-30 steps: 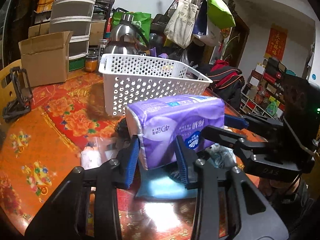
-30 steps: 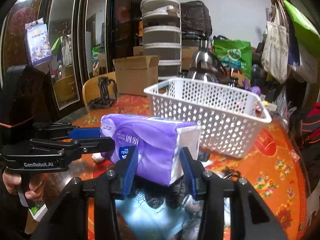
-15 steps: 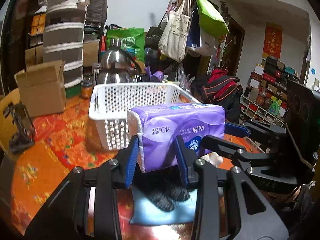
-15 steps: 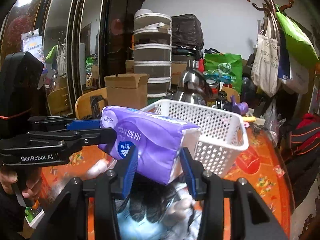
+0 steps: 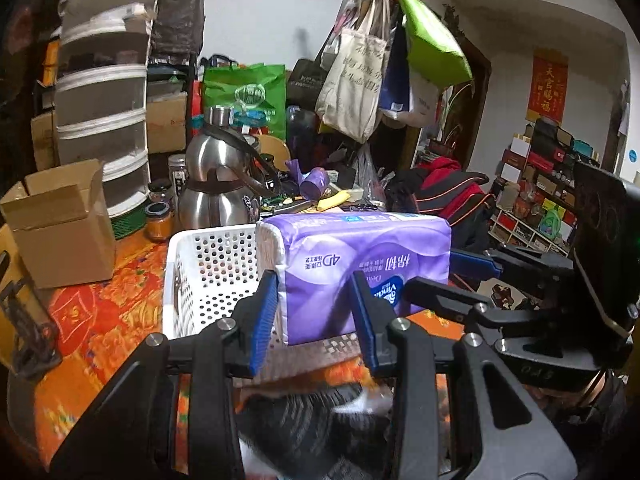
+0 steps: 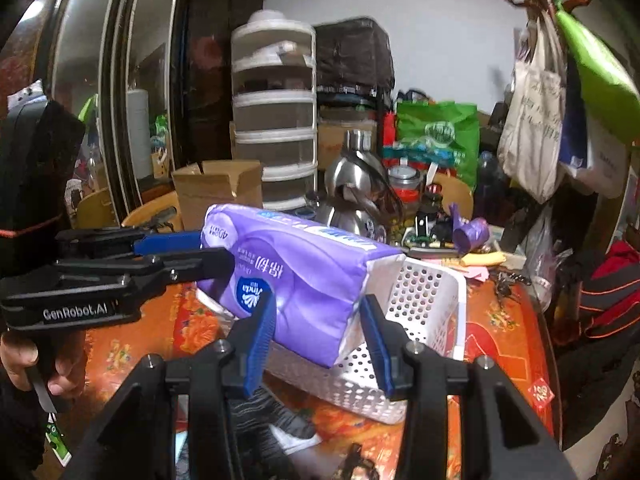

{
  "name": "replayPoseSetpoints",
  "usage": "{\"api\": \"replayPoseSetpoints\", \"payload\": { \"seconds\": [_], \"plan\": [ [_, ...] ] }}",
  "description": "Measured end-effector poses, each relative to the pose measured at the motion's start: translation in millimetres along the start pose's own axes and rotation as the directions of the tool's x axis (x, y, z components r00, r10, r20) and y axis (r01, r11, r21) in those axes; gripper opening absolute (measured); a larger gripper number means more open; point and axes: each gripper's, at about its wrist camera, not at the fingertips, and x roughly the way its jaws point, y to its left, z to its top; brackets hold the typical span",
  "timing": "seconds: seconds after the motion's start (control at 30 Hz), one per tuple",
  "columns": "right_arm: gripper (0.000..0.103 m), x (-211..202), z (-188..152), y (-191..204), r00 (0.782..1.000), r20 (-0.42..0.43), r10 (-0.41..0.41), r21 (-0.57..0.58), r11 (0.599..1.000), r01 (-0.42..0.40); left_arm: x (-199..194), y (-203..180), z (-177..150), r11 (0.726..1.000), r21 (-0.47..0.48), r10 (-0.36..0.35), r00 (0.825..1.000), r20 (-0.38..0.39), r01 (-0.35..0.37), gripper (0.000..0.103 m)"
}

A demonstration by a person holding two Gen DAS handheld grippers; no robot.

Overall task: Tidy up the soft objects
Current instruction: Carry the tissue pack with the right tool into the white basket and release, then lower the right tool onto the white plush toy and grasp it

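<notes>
A purple tissue pack (image 5: 360,264) is held in the air by both tools at once, above the near rim of a white perforated basket (image 5: 208,276) that stands on the desk (image 5: 100,320), which is covered in an orange floral cloth. The left tool (image 5: 316,316) is closed to a narrow gap on the pack's white end, its blue pads (image 5: 264,320) pressed against the wrapping on either side. In the right wrist view the right tool (image 6: 320,336) is clamped in the same way on the opposite end, and the left tool is seen entering from 9 o'clock, gripped by a hand (image 6: 24,364) at 8 o'clock. The pack is tilted there, its far end raised toward 10 o'clock. Dark knitted fabric (image 5: 312,424) is seen blurred on the desk beneath the tools, at 6 o'clock. Behind the basket, at 11 o'clock in the left wrist view, a steel kettle (image 5: 216,184) is placed, with an open cardboard box (image 5: 60,224) at 9 o'clock.
</notes>
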Motion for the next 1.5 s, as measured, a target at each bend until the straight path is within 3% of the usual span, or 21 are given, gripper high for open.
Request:
{"api": "replayPoseSetpoints", "payload": {
  "seconds": [0.13,0.43,0.67,0.8,0.9,1.03,1.33,1.5],
  "plan": [
    [0.043,43,0,-18,0.997,-0.073,0.019,0.012,1.0,-0.018,47,20,11,1.0,-0.03,0.005,0.998,-0.055,-0.006,0.034],
    [0.043,110,-20,-45,0.979,-0.198,0.052,0.068,0.997,-0.039,141,52,-8,0.995,-0.08,0.036,0.98,-0.197,-0.053,0.034],
    [0.043,141,-21,-45,0.963,-0.268,0.031,0.033,0.999,-0.023,181,64,-21,0.992,-0.097,0.055,0.963,-0.264,-0.083,0.044],
    [0.044,148,-25,-42,0.958,-0.286,-0.025,-0.003,1.0,0.025,192,73,-29,0.986,-0.139,0.047,0.957,-0.287,-0.09,0.048],
    [0.059,144,-28,-48,0.957,-0.287,-0.045,0.008,0.999,0.05,193,82,-34,0.982,-0.172,0.018,0.955,-0.297,-0.072,0.06],
    [0.071,129,-28,-57,0.962,-0.268,-0.044,0.059,0.996,0.062,178,83,-36,0.98,-0.18,0.036,0.963,-0.265,-0.086,0.068],
    [0.075,90,-36,-51,0.972,-0.232,-0.045,0.145,0.986,0.08,142,61,-37,0.987,-0.147,0.036,0.971,-0.236,-0.072,0.072],
    [0.075,43,-52,-36,0.983,-0.172,-0.063,0.164,0.982,0.091,91,35,-49,0.994,-0.082,0.062,0.983,-0.173,-0.077,0.073]
  ]
}}
